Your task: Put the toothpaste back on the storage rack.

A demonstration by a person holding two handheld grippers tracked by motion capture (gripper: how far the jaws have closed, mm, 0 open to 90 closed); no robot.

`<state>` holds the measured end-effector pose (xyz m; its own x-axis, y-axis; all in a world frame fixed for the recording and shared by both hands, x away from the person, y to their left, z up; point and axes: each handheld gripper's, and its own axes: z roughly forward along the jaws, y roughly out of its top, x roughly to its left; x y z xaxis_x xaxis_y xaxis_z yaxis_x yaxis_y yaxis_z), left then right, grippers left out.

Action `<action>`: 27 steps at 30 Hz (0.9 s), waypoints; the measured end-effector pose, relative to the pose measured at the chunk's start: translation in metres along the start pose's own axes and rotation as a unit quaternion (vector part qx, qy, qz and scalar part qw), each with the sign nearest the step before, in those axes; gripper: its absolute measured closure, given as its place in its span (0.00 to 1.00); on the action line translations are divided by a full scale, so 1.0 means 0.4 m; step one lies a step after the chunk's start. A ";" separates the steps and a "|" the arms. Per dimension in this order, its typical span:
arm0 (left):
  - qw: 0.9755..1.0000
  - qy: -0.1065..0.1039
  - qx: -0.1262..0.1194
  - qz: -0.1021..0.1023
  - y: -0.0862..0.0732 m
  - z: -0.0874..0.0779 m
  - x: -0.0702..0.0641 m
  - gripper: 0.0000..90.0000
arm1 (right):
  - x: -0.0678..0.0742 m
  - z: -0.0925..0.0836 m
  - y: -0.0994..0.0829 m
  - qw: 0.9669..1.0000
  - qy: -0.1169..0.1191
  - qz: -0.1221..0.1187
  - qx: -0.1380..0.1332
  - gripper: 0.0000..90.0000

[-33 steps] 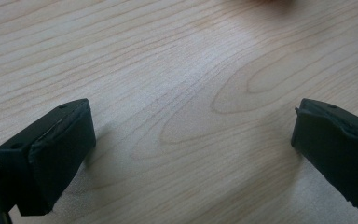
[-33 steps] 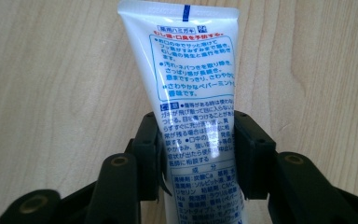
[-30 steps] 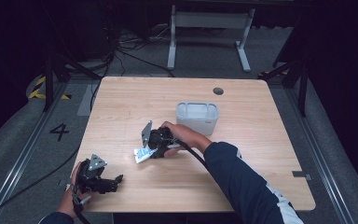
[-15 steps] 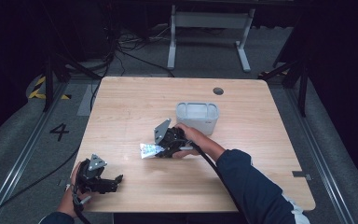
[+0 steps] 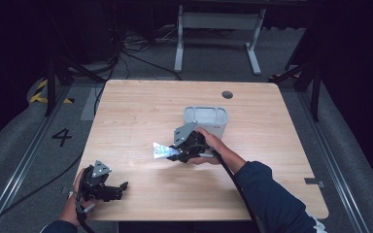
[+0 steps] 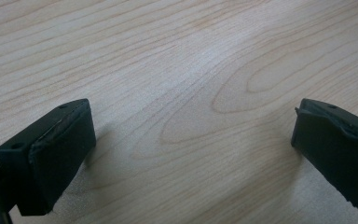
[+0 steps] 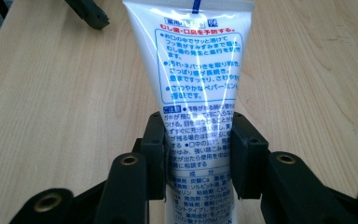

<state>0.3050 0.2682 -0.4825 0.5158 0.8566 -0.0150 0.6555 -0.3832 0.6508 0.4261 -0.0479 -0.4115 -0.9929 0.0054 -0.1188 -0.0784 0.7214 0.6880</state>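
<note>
- Toothpaste tube [image 7: 198, 79], white with blue print, sits clamped between the two black jaws of the right gripper [image 7: 197, 156]; the pads press on its lower half from either side, and its flat crimped end points away from the gripper, out over the wood
- seen from the high view, the same tube [image 5: 161, 151] sticks out to the left of the right gripper [image 5: 180, 152], lifted just above the table [image 5: 141, 111] near its middle; the person's right hand [image 5: 209, 145] wraps the gripper body from behind
- a grey bin [image 5: 206, 121] stands just behind that hand, close beside the gripper, apart from the tube
- left gripper [image 5: 121, 187] lies low at the near left corner of the table, well apart from the tube; in its own view its jaws stand wide apart over bare wood [image 6: 186, 70], with nothing between them
</note>
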 end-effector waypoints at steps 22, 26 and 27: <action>1.000 -0.001 -0.001 0.000 0.001 0.001 0.001 0.00 | 0.001 -0.120 -0.025 0.993 -0.046 0.035 -0.098 0.71; 1.000 -0.001 -0.001 0.000 0.001 0.001 0.000 0.00 | -0.002 -0.137 -0.027 0.991 -0.049 0.042 -0.115 0.71; 1.000 -0.001 -0.001 0.000 0.001 0.001 0.000 0.00 | -0.003 -0.142 -0.027 0.991 -0.049 0.044 -0.119 0.71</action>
<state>0.3054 0.2682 -0.4826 0.5173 0.8557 -0.0169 0.6546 -0.3829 0.6519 0.4231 -0.0949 -0.3779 -0.9843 0.1372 -0.1114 -0.0218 0.5313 0.8469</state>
